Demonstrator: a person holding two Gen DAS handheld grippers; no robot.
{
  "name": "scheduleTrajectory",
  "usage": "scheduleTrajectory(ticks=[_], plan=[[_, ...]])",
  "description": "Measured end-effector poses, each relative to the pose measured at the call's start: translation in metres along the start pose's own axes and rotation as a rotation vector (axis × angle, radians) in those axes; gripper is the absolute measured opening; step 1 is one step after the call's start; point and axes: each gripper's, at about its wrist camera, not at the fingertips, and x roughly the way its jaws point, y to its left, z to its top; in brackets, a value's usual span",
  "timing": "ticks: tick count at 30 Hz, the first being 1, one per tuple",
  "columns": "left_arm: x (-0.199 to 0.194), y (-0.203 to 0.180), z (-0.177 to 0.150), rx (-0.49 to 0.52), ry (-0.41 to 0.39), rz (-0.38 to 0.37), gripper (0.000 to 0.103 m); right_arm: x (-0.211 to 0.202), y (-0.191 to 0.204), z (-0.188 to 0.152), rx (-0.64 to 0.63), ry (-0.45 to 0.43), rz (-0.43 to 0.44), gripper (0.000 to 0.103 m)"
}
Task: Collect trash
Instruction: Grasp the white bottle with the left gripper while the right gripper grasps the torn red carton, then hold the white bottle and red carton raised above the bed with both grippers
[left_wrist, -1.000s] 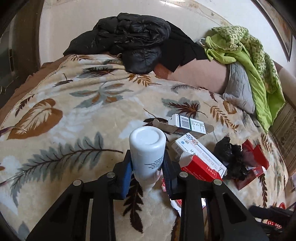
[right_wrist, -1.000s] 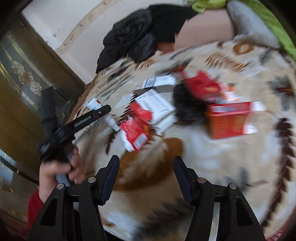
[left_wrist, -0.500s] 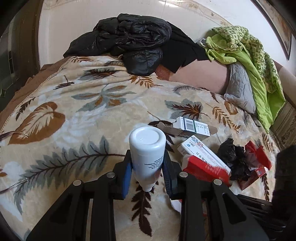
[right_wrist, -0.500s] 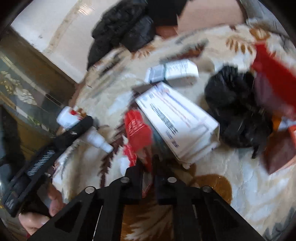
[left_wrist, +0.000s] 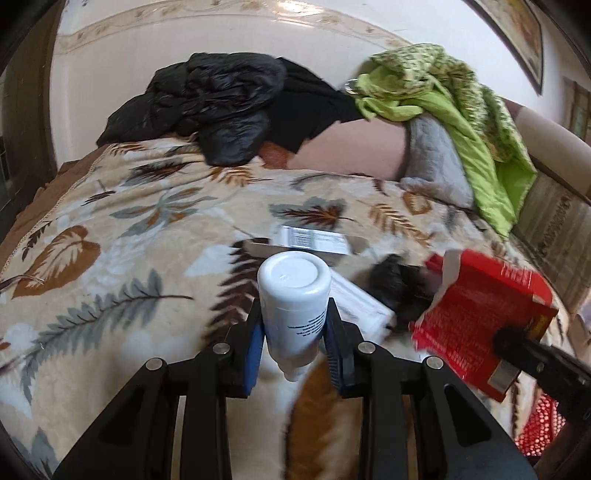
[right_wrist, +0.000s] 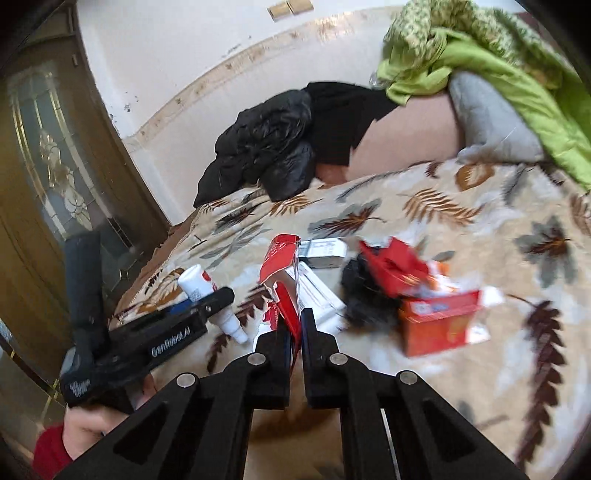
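Biggest risk: right gripper (right_wrist: 293, 330) has only a thin edge of the torn red box (right_wrist: 282, 273) pinched between its fingers, so the card could tear or slide out w/ any quick swing, esp. since the box hangs mostly beyond the tips and looks floppy. In the left view the same red box (left_wrist: 480, 317) sits lifted off the blanket (left_wrist: 147, 236), w/ the right gripper's black tip on its lower right corner, so a drop would land it back on the pile. Second risk: left gripper (left_wrist: 293, 339) clamps the white bottle (left_wrist: 293, 299) around its lower body, nozzle end pointing back toward the camera, flat base forward; bottle is smooth and round, so it might twist or pop out if the squeeze eases. Both grippers are close together, approx side by side, so a bump between them seems possible. Rest of the trash lies on the blanket ahead of the fingers, not touched: white boxes (left_wrist: 314, 240), a black bag (right_wrist: 365, 295), an orange box (right_wrist: 439, 321) just beside it. Where the trash goes isn't in view; cannot tell how far the carry is.
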Motion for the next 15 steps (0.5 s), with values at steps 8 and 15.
scheduleTrajectory(ticks=[8, 15], plan=[[-0.038, -0.054, -0.036, 0.097, -0.022, 0.003, 0.029, -0.055, -0.031, -0.019, 0.057, -0.047, -0.013, 0.006], [-0.066, -0.085, -0.062, 0.161, -0.058, 0.020, 0.029, -0.072, -0.033, -0.024, 0.036, -0.067, -0.031, 0.006]])
